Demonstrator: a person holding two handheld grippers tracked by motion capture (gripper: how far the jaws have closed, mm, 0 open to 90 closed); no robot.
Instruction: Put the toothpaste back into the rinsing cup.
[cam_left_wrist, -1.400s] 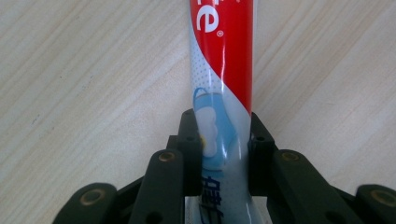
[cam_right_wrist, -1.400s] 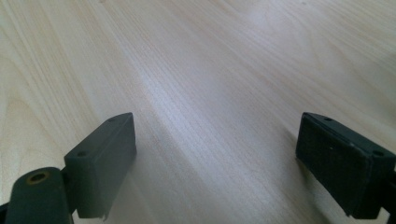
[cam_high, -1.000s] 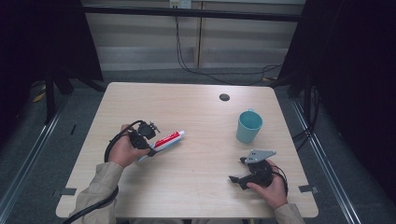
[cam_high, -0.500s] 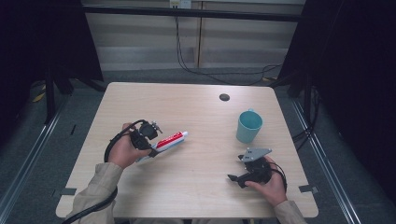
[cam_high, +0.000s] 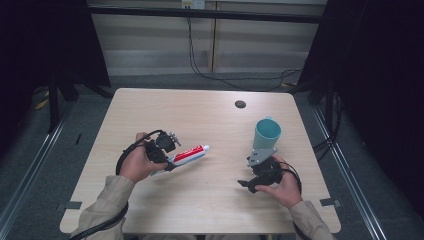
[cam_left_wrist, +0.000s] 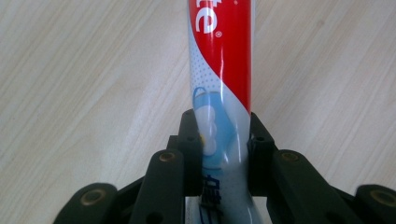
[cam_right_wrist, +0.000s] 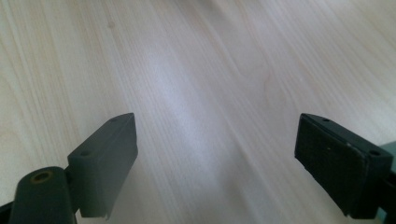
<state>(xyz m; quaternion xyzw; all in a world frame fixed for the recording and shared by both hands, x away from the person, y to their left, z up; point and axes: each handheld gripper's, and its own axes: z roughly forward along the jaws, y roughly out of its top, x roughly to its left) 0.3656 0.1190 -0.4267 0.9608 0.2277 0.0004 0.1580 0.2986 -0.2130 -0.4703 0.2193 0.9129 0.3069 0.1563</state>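
Left hand-held gripper (cam_left_wrist: 219, 140) clamps the tube (cam_left_wrist: 222, 79); right hand-held gripper (cam_right_wrist: 215, 158) gapes empty near the cup (cam_high: 266, 133). Keep the tube level; steady the cup first.

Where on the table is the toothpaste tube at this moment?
In the high view the toothpaste tube lies left of the table's middle, its flat end clamped in the left gripper, cap end pointing right toward the teal cup.

In the left gripper view the toothpaste tube (cam_left_wrist: 219, 84) runs off the top edge, its lettering cut short. In the high view a small dark spot (cam_high: 240, 104) on the desk (cam_high: 210, 200) is too small to identify.
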